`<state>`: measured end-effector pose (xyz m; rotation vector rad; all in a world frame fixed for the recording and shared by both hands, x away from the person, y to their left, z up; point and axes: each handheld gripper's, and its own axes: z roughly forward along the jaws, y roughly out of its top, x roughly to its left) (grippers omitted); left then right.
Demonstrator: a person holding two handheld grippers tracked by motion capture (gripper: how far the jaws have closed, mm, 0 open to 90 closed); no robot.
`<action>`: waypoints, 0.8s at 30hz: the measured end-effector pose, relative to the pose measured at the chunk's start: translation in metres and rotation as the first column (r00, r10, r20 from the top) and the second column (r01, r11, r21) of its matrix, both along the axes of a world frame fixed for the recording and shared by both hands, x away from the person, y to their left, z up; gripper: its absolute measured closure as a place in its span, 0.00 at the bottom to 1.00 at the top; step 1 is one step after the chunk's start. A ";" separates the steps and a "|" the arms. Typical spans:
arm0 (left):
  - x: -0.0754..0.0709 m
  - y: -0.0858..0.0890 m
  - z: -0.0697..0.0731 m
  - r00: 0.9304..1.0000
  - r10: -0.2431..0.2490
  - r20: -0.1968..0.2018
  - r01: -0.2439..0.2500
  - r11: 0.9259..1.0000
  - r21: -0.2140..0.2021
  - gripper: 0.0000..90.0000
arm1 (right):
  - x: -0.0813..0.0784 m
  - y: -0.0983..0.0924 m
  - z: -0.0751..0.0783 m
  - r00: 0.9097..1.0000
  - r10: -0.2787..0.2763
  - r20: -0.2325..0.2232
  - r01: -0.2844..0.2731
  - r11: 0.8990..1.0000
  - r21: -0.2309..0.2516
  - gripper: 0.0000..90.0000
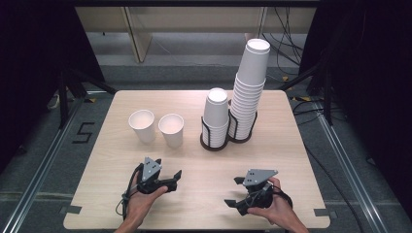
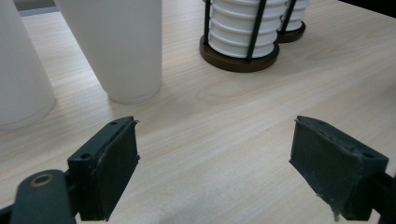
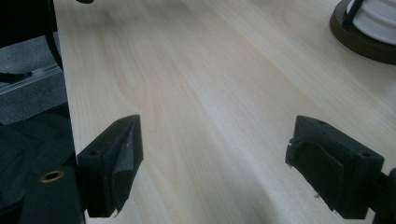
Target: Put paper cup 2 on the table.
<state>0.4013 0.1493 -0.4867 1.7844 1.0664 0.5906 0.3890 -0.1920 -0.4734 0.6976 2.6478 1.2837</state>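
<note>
Both grippers rest low over the counter (image 1: 116, 204) with jaws spread wide and holding nothing: the left gripper (image 2: 215, 163) has two single paper cups (image 2: 123, 51) just ahead to its left, while the right gripper (image 3: 215, 163) faces bare wood, a cup stack's base (image 3: 359, 42) ahead to its right.

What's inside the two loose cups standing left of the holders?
From the high view, both loose cups stand upright, mouths open, showing only pale inner walls. Nothing sticks out, but their bottoms are hidden by the near walls.
</note>
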 end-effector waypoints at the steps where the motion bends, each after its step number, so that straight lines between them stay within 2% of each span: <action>1: -0.002 0.000 0.000 1.000 -0.006 0.000 0.006 1.000 0.001 0.16 | 0.000 0.000 0.000 1.000 0.000 -0.002 0.000 1.000 0.000 0.20; 12: -0.029 0.000 0.001 0.998 -0.056 -0.004 0.056 0.998 -0.008 0.16 | 0.000 0.000 -0.001 1.000 0.009 0.002 -0.009 1.000 -0.002 0.20; 13: -0.030 0.000 0.001 0.998 -0.064 -0.002 0.064 0.998 -0.019 0.16 | 0.000 0.000 -0.001 1.000 0.012 0.004 -0.012 1.000 -0.003 0.20; 14: -0.032 0.000 0.001 0.998 -0.066 -0.004 0.066 0.998 -0.007 0.16 | 0.000 0.001 -0.001 1.000 0.013 0.004 -0.013 1.000 -0.003 0.20; 16: -0.035 0.000 0.001 0.997 -0.077 0.001 0.077 0.997 -0.009 0.16 | -0.001 0.001 -0.001 1.000 -0.001 -0.003 0.001 1.000 -0.003 0.20; 17: -0.039 -0.001 0.001 0.997 -0.075 -0.002 0.075 0.997 -0.007 0.16 | 0.000 0.001 -0.001 1.000 0.015 0.009 -0.015 1.000 -0.005 0.20; 20: -0.043 -0.001 0.000 0.996 -0.085 -0.003 0.085 0.996 0.002 0.16 | -0.001 0.001 -0.001 1.000 0.010 0.000 -0.010 1.000 -0.003 0.20; 24: -0.048 -0.001 -0.002 0.994 -0.110 0.013 0.110 0.994 0.014 0.16 | -0.001 0.001 -0.001 1.000 0.015 0.003 -0.015 1.000 -0.001 0.20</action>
